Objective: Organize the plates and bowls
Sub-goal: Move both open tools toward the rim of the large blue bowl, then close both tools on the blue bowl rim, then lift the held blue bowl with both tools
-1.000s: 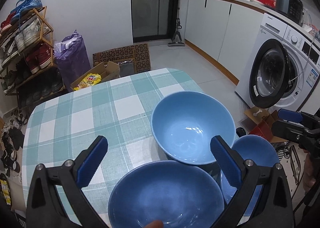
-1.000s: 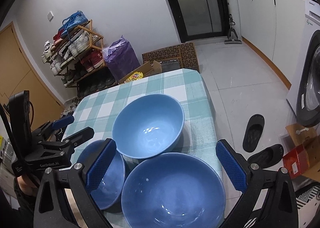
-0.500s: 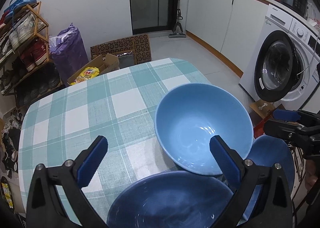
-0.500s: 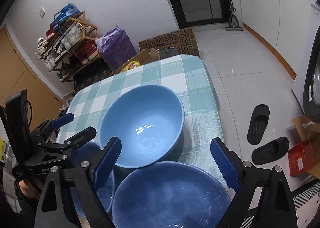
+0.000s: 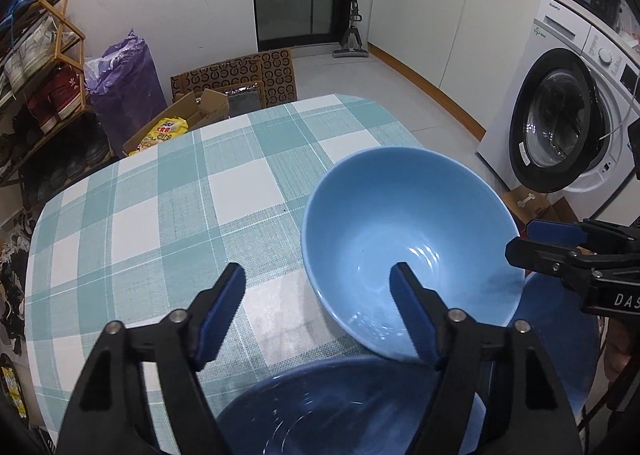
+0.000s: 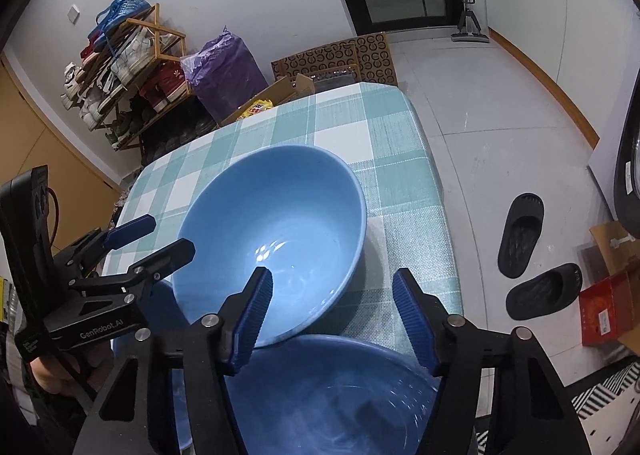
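Observation:
A large light-blue bowl (image 5: 412,239) stands on the checked table (image 5: 160,199); it also shows in the right wrist view (image 6: 276,231). A darker blue bowl (image 5: 344,411) lies just under my left gripper (image 5: 318,297), which is open, with its right finger over the big bowl's near rim. Another blue bowl (image 6: 332,395) lies under my right gripper (image 6: 332,297), which is open and empty above the big bowl's near rim. The right gripper (image 5: 536,235) shows at the right edge of the left wrist view; the left gripper (image 6: 148,235) shows at the left of the right wrist view.
A washing machine (image 5: 560,115) and white cabinets (image 5: 432,15) stand to the right. A shoe rack (image 6: 120,63), a purple bag (image 6: 224,63) and cardboard boxes (image 5: 200,115) stand beyond the table's far edge. Black slippers (image 6: 524,231) lie on the floor.
Both grippers have moved forward toward the large light-blue bowl, and their fingers have narrowed. The near bowls have slid lower in both views.

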{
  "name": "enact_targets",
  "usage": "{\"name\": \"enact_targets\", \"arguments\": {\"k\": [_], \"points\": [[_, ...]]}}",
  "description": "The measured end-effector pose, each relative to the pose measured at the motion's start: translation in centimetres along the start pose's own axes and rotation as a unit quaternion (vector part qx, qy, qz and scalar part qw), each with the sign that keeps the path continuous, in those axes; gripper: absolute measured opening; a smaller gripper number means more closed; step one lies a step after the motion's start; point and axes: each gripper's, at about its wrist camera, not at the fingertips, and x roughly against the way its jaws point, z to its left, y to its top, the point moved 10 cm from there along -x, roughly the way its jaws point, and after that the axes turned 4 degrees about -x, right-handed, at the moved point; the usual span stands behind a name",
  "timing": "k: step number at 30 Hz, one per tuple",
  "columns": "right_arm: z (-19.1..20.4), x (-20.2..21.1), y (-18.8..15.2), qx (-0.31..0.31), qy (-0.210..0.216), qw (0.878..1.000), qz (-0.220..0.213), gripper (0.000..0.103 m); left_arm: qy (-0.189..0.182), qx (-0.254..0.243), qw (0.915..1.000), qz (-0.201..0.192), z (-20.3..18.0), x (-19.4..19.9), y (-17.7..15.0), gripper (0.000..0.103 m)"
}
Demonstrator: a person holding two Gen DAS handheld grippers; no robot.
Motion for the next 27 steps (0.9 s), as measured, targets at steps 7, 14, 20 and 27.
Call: {"name": "enact_targets", "arguments": {"k": [7,14,20,27], "points": [[0.6,-0.9,0.0,0.009,-0.004,1.0,0.009,0.05,-0.011,-0.002,0.9998,0.013,-0.3,-1.0,-0.5,0.043],[0.8,-1.2,-0.3,0.018,-0.018,1.0,0.011,0.034,-0.019,-0.008,0.9997,0.015,-0.5,-1.2,-0.9,0.027],[0.4,-1.1,-0.7,0.024,-0.029,0.999,0.016,0.023,-0.019,-0.011,0.9997,0.013,-0.6,-1.2,-0.9,0.019],[0.2,-0.9,-0.8,0.025,-0.036,0.999,0.012,0.02,-0.019,-0.007,0.9997,0.012,-0.6,-1.2,-0.9,0.017]]}}
